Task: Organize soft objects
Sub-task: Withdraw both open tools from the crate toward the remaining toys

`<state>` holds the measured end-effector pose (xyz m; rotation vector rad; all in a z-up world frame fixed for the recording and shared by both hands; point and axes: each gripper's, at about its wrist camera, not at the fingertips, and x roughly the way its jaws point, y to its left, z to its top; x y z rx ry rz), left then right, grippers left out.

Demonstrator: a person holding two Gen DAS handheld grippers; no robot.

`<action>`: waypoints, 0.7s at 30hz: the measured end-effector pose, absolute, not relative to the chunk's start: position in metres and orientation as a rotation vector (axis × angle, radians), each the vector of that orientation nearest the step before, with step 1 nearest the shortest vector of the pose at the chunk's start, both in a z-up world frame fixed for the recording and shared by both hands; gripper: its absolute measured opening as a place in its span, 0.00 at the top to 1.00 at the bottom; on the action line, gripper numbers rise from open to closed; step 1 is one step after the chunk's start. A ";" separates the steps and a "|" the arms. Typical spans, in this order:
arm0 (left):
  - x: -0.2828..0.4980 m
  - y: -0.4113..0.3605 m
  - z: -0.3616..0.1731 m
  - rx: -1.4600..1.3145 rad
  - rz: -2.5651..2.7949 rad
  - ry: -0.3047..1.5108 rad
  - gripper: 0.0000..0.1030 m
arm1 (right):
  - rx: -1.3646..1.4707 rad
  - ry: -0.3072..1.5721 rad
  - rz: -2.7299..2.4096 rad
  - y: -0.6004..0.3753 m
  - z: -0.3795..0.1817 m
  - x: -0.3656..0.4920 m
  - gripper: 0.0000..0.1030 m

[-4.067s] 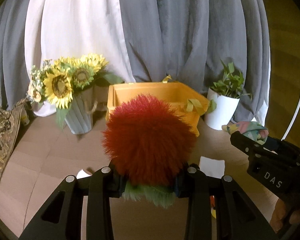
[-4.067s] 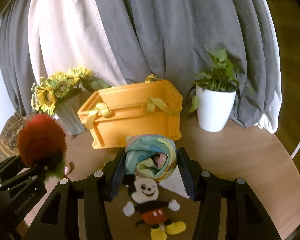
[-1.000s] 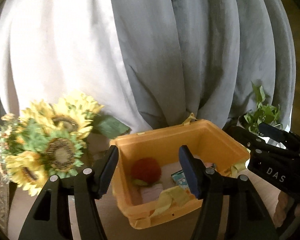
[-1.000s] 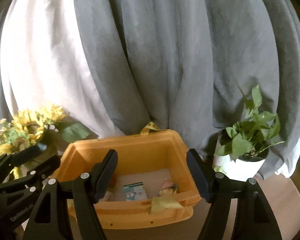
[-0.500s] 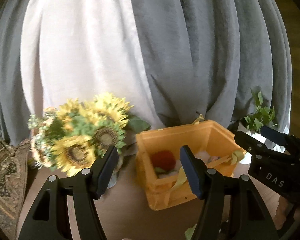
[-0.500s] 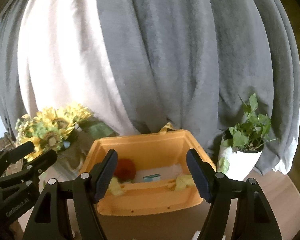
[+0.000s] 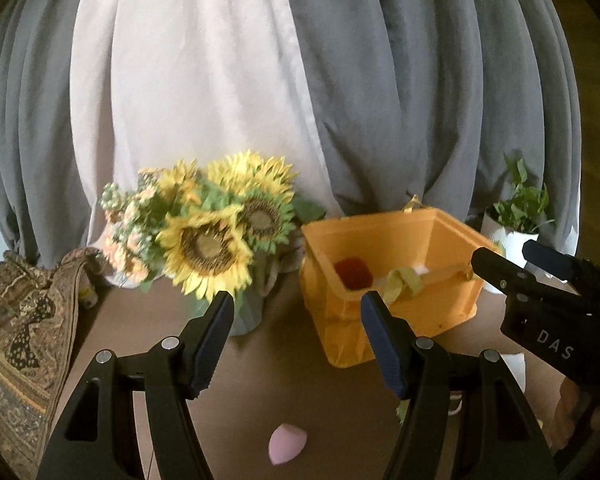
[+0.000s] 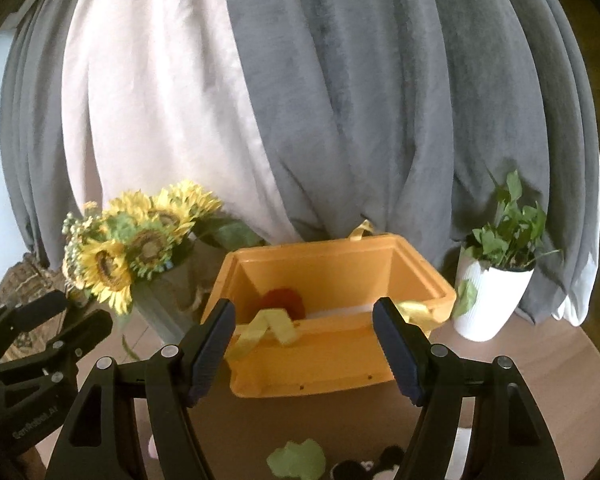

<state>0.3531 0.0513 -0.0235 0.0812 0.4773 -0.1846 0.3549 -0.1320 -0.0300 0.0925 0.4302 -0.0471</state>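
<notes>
The orange bin (image 7: 436,304) stands on the brown table with a red fluffy ball (image 7: 353,273) lying inside at its left end. In the right wrist view the bin (image 8: 324,360) and the red ball (image 8: 283,300) sit straight ahead. My left gripper (image 7: 296,314) is open and holds nothing, short of the bin. My right gripper (image 8: 304,312) is open and bare too, and its fingers also enter the left wrist view from the right as the right gripper (image 7: 504,254). A pink egg-shaped sponge (image 7: 286,444) lies on the table below my left fingers.
A vase of sunflowers (image 7: 216,240) stands left of the bin and a white potted plant (image 8: 492,304) right of it. Grey and white curtains hang behind. A patterned cloth (image 7: 20,320) lies far left. A green soft piece (image 8: 296,460) and a black-eared toy (image 8: 364,466) lie near the right gripper.
Both grippers have drawn back from the bin, which now looks smaller and farther. The red ball and the colourful cloth held four seconds ago were let go; the ball lies in the bin.
</notes>
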 end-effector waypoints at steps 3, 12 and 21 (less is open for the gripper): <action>0.346 0.058 -0.032 0.074 -0.182 0.503 0.37 | 0.092 0.444 -0.034 -0.125 -0.037 0.348 0.30; 0.329 0.072 -0.060 0.075 -0.154 0.566 0.37 | 0.090 0.522 -0.004 -0.110 -0.062 0.340 0.30; 0.321 0.071 -0.089 0.103 -0.153 0.621 0.37 | 0.055 0.602 0.005 -0.100 -0.092 0.332 0.30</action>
